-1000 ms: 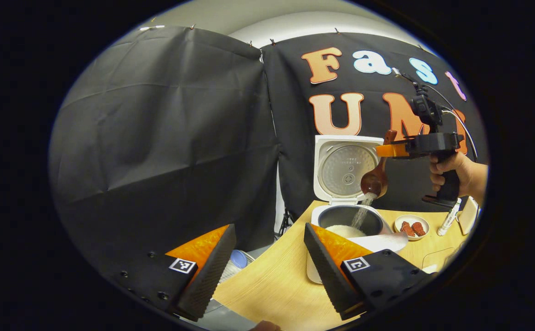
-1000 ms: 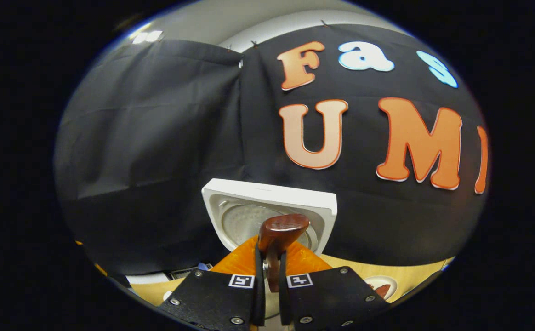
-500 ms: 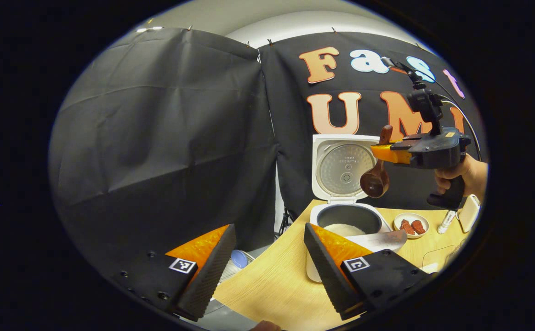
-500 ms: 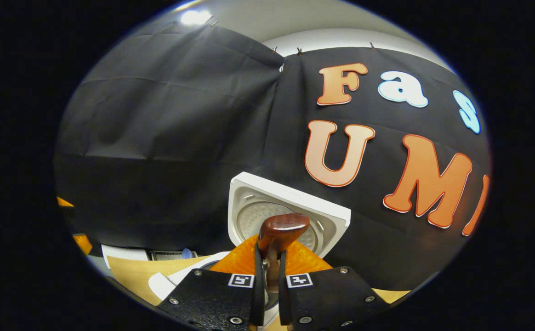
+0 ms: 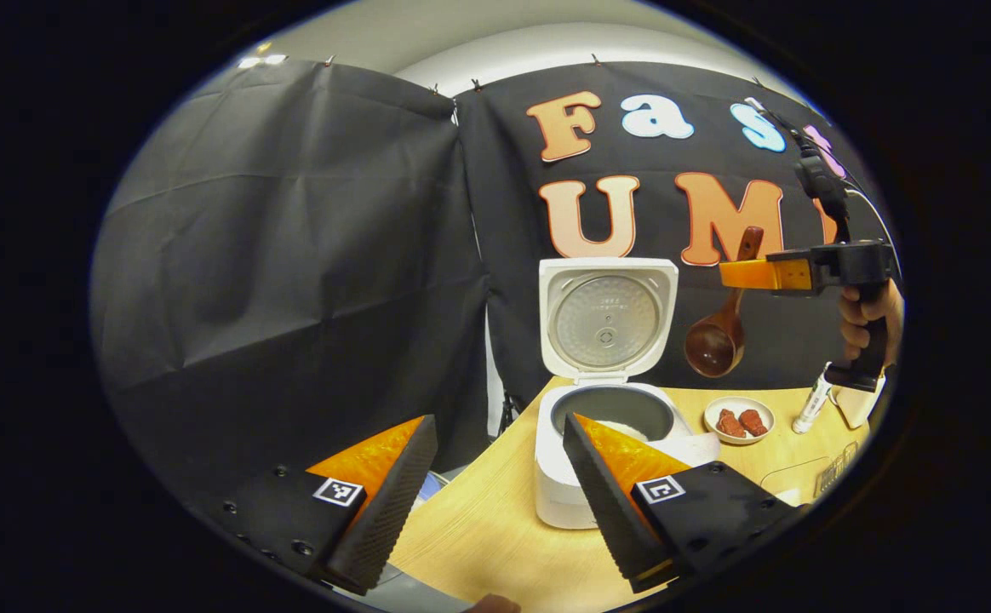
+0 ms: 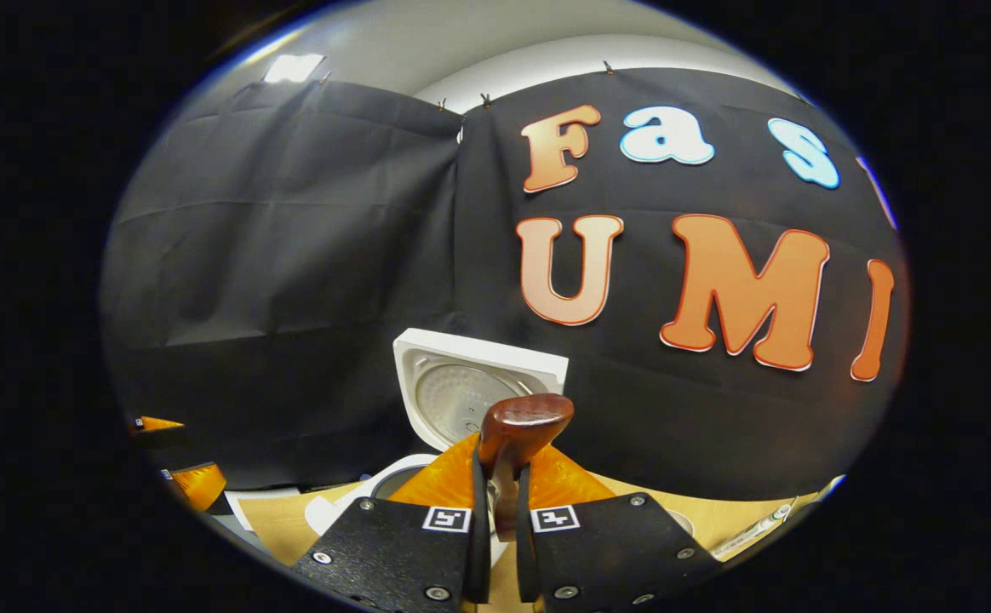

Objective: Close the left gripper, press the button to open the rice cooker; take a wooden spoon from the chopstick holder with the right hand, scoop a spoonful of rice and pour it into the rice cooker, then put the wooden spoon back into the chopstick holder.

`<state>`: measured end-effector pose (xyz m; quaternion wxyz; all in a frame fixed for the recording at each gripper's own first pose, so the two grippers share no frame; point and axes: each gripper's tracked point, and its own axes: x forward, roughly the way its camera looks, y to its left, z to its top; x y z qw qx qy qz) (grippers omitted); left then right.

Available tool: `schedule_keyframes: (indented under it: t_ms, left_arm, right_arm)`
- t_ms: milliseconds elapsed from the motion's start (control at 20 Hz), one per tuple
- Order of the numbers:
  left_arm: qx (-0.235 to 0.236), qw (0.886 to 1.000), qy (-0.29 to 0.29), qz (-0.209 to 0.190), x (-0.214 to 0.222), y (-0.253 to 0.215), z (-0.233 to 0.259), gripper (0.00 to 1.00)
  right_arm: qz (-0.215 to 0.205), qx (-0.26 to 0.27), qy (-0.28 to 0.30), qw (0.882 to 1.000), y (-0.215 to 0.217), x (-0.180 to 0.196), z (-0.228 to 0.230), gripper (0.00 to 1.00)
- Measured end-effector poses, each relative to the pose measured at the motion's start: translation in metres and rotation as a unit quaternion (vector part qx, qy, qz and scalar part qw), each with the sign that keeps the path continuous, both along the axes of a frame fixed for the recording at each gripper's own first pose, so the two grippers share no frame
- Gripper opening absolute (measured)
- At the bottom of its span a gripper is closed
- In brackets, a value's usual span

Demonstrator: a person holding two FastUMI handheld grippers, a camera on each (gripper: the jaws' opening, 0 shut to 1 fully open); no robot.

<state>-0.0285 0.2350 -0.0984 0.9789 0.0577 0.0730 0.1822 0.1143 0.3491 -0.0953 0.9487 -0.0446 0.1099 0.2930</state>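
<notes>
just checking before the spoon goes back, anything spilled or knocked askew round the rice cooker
Nothing stands out. The rice cooker sits square on the table, lid up, rice inside and none visible around it. The wooden spoon hangs bowl-down from the right gripper.

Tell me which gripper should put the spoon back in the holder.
Right. The right gripper is shut on the spoon; the left gripper is open and holds nothing.
</notes>
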Motion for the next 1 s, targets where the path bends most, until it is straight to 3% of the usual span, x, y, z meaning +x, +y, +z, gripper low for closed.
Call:
schedule_keyframes:
  t_ms: [50,100,550,1000]
  left_arm:
    - [0.001,1.0,-0.001,-0.004,0.002,-0.006,0.003,1.0]
    - [0.002,1.0,-0.002,-0.008,0.003,-0.01,0.002,1.0]
    - [0.009,0.999,-0.001,-0.036,0.013,-0.058,0.011,1.0]
    - [0.007,0.999,0.003,-0.053,0.021,-0.102,0.015,1.0]
  right_arm:
    - [-0.01,0.001,0.003,1.0,-0.014,-0.003,0.0,0.07]
    - [-0.018,0.003,0.006,1.0,-0.026,-0.005,0.0,0.12]
    - [-0.119,0.008,0.063,0.991,-0.166,-0.039,-0.031,0.11]
    - [-0.248,0.026,0.114,0.962,-0.304,-0.08,-0.063,0.11]
